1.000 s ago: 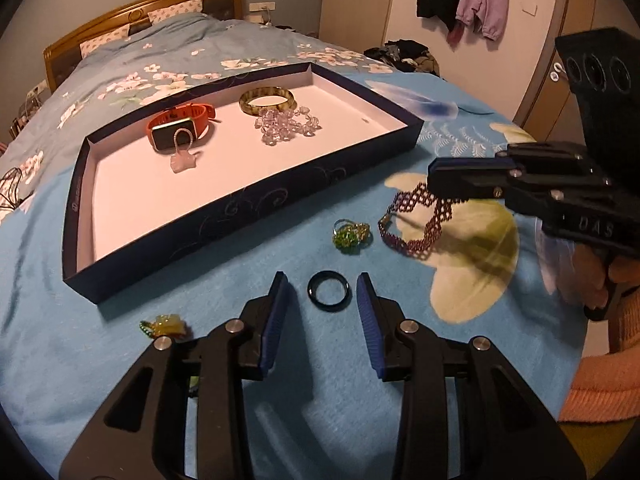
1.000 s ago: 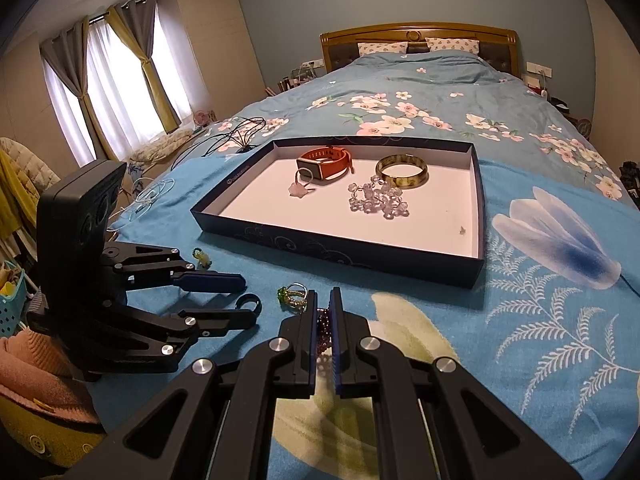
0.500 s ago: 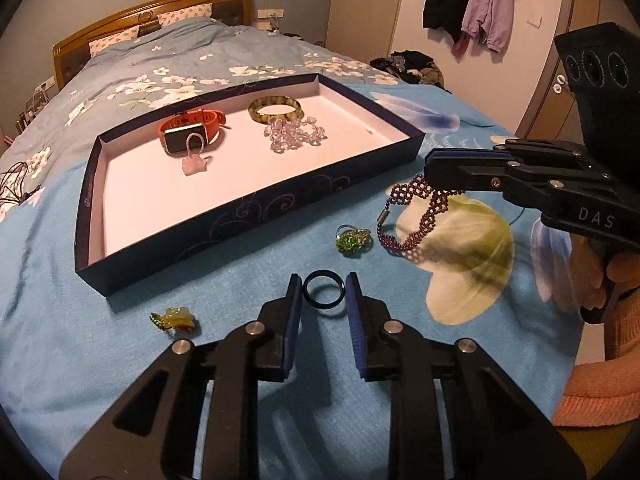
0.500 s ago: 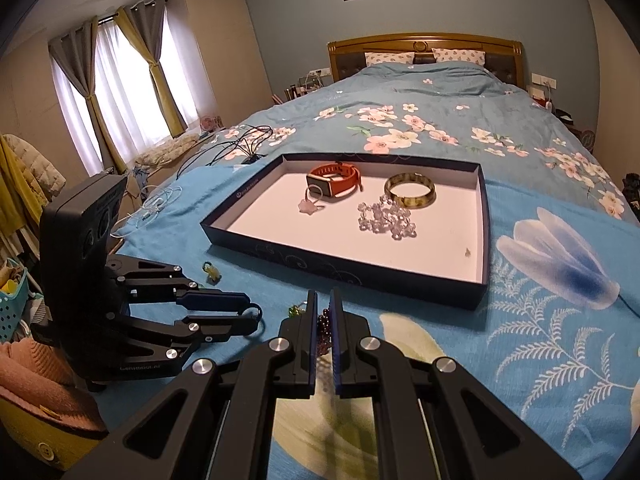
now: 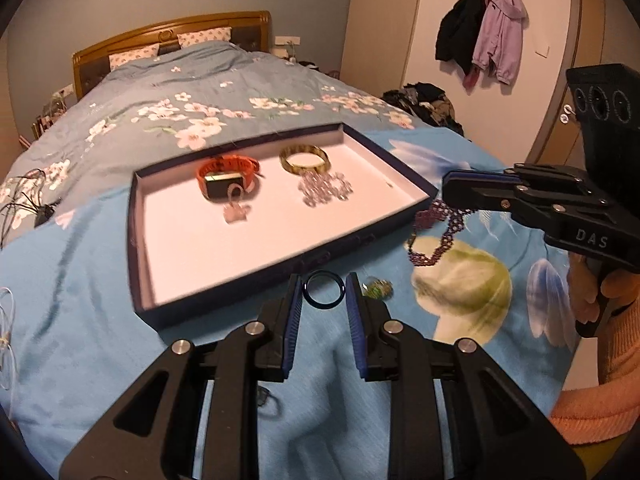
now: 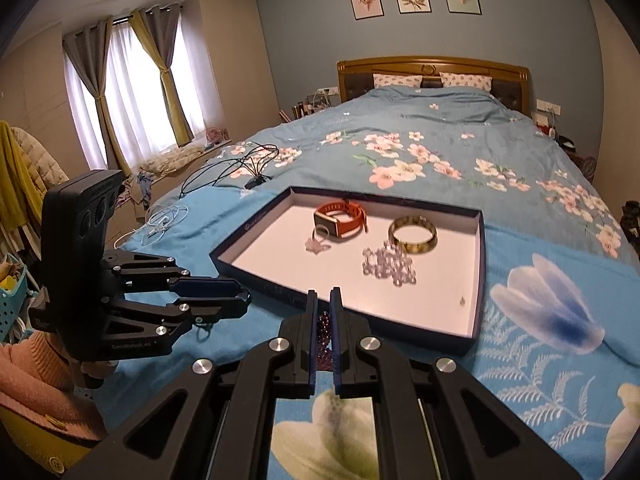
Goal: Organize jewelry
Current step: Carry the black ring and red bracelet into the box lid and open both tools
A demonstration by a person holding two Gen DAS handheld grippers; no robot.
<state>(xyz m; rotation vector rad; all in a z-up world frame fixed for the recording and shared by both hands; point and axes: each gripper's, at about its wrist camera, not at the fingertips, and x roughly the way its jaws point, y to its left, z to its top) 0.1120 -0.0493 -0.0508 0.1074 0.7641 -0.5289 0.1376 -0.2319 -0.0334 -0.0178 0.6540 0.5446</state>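
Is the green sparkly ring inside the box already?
No, the green ring lies on the blue bedspread outside the box, just right of the left gripper.

Left gripper (image 5: 323,294) pinches dark ring (image 5: 323,290), lifted near tray (image 5: 224,300) front wall. Right gripper (image 5: 450,190), at right, grips purple beaded bracelet (image 5: 434,236) dangling above bedspread (image 5: 80,300).

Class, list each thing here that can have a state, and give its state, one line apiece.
left gripper: shut on the dark ring
dark ring: held, lifted
right gripper: shut on the purple beaded bracelet
purple beaded bracelet: held, hanging clear of the bedspread
tray: open, no lid
orange watch: lying in the tray
green ring: on the bedspread
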